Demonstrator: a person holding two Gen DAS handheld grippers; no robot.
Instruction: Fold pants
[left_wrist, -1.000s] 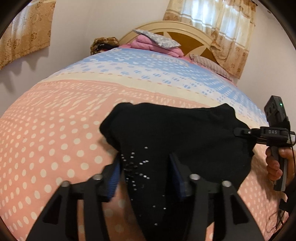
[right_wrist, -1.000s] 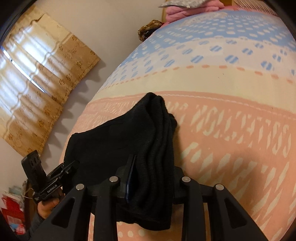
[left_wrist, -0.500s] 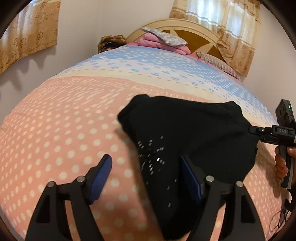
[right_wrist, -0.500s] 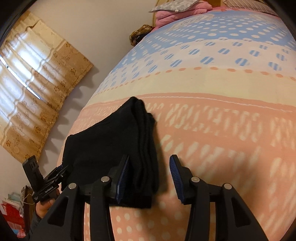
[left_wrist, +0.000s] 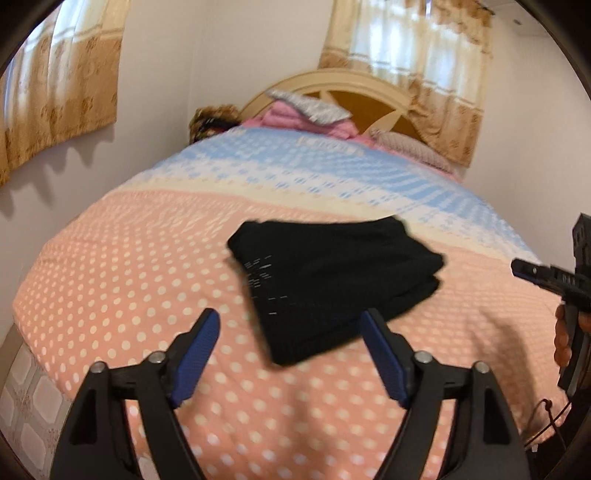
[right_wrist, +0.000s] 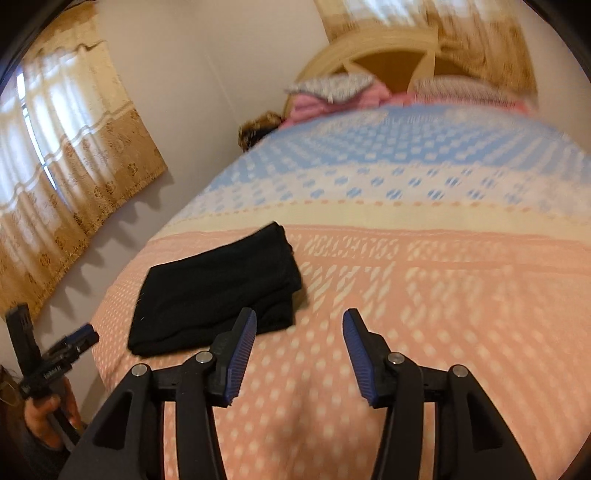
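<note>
The black pants (left_wrist: 332, 280) lie folded into a compact stack on the pink dotted bedspread (left_wrist: 129, 280). They also show in the right wrist view (right_wrist: 218, 291), left of centre. My left gripper (left_wrist: 288, 334) is open and empty, raised above the bed just short of the stack's near edge. My right gripper (right_wrist: 299, 341) is open and empty, to the right of the stack's near corner. Each gripper shows at the edge of the other's view: the right one (left_wrist: 546, 277), the left one (right_wrist: 70, 343).
The bed's wooden headboard (left_wrist: 354, 85) stands at the far end with pink folded bedding and pillows (left_wrist: 306, 118) in front of it. A wall with a curtained window (right_wrist: 62, 147) runs along the left side. The bed's near-left edge drops to a tiled floor (left_wrist: 22, 398).
Both grippers opened, let go of the pants and pulled back and up. The folded pants now lie free on the bed, farther from both cameras.
</note>
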